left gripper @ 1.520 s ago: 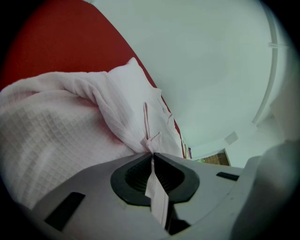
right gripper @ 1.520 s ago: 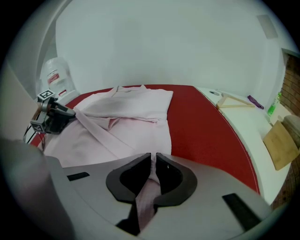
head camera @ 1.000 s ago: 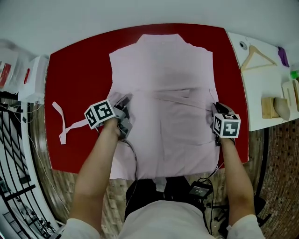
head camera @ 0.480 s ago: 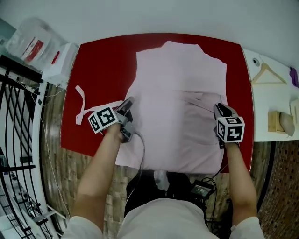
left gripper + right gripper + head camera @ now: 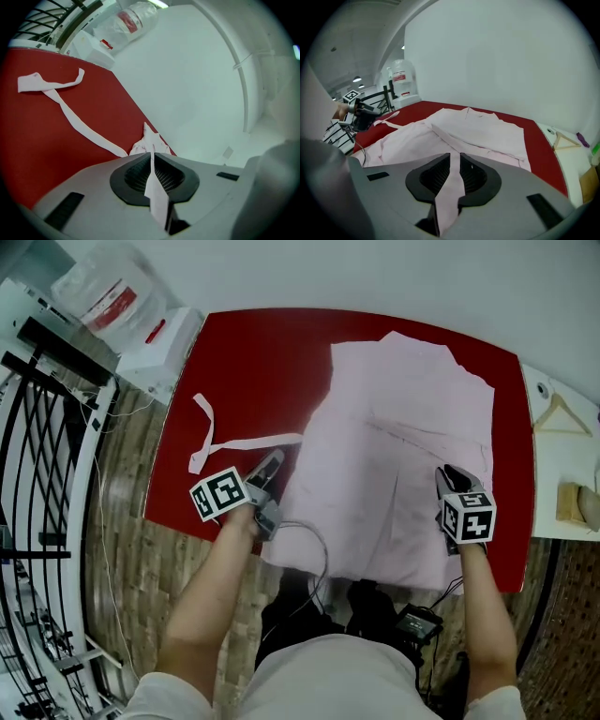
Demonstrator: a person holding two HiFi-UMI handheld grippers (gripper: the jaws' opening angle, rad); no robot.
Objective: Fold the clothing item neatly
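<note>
A: What is getting lost from sight here?

B: In the left gripper view the gripper's own grey body is covering nearly all of the pink garment [image 5: 412,427]. Only a crumpled tip is poking out just beyond the jaws. In the head view the near hem is slipping over the near edge of the red desk [image 5: 244,362], and the right gripper's marker cube is covering a bit of the right edge.

A: And the cloth itself?

B: It is thin, matte and soft, lying mostly flat with long creases and a folded panel across the middle. A narrow strap [image 5: 239,442] of the same cloth is trailing away to the left of the left jaws over the smooth red top, ending in a loose curl.

A: How are the jaws standing?

B: The left gripper [image 5: 272,465] is pinching a thin fold of the garment's left edge, its ribbed dark pads pressing together on it. The right gripper [image 5: 450,474] is clamping a flat band of the right edge, which is running straight through between its pads. The rest of the garment is spreading out ahead of the right jaws, between the two grippers.
</note>
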